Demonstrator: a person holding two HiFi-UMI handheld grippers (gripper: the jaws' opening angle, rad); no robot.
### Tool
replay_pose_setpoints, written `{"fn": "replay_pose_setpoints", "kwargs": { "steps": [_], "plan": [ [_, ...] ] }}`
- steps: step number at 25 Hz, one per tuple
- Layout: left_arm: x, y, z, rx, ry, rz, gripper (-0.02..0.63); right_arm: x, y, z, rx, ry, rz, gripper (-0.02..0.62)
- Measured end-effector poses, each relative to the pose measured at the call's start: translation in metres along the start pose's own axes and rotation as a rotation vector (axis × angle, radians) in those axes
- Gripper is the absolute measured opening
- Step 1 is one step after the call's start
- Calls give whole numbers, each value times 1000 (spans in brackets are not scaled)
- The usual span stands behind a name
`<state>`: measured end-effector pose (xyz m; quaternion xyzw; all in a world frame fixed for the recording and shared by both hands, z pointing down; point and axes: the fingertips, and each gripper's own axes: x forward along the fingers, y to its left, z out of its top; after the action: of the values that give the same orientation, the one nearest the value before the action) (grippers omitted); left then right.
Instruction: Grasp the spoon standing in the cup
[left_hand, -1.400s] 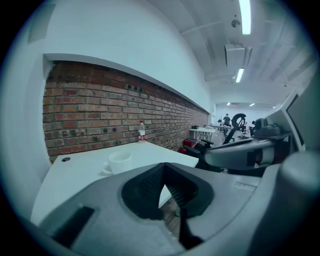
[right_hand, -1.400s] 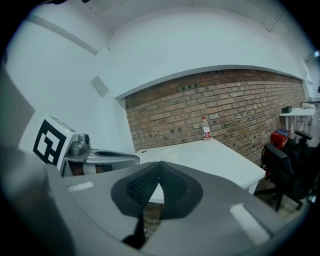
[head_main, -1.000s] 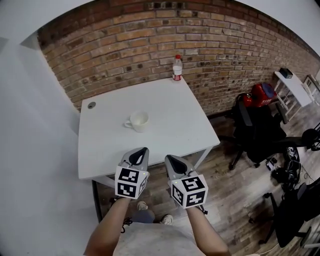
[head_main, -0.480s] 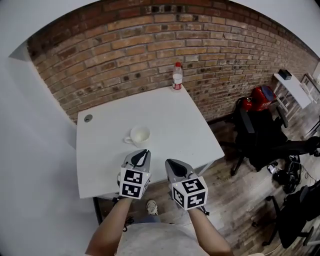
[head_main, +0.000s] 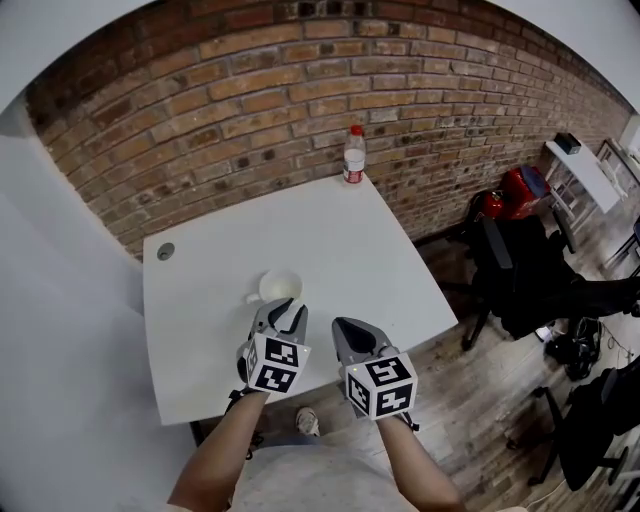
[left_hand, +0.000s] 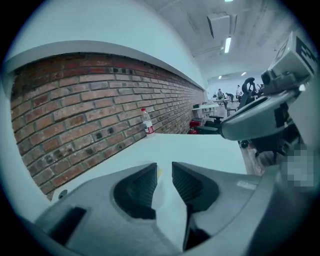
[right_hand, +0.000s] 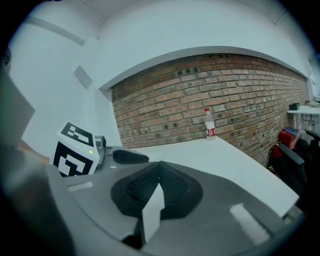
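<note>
Expect a light, stiff, slick spoon, not clearly seen here; take it by the handle above the rim of the cup, near the table's front edge, just ahead of the left gripper, fingers just opened wide with nothing pinched. Note the right gripper, fingers pressed together, empty. Cannot read the bottle's red label.

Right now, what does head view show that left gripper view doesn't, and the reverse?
Head view only: the white cup seen whole, just ahead of the left gripper, that gripper's marker cube, and the person's forearms.

Left gripper view only: its jaws apart, having just been opening and gripping nothing, plus the ceiling lights.

Shared: bottle, brick wall, white table, right gripper.
</note>
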<state>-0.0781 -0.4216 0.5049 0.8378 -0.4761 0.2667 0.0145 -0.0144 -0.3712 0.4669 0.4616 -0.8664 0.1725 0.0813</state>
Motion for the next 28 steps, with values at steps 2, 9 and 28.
{"fn": "replay_pose_setpoints", "kwargs": {
  "steps": [2, 9, 28],
  "plan": [
    [8, 3, 0, 13, 8, -7, 97, 8, -4, 1, 6, 3, -6, 5],
    [27, 9, -4, 27, 40, -10, 78, 18, -17, -3, 30, 18, -30, 5],
    [21, 19, 10, 28, 9, 53, 5, 1, -27, -7, 46, 7, -50, 6]
  ]
}}
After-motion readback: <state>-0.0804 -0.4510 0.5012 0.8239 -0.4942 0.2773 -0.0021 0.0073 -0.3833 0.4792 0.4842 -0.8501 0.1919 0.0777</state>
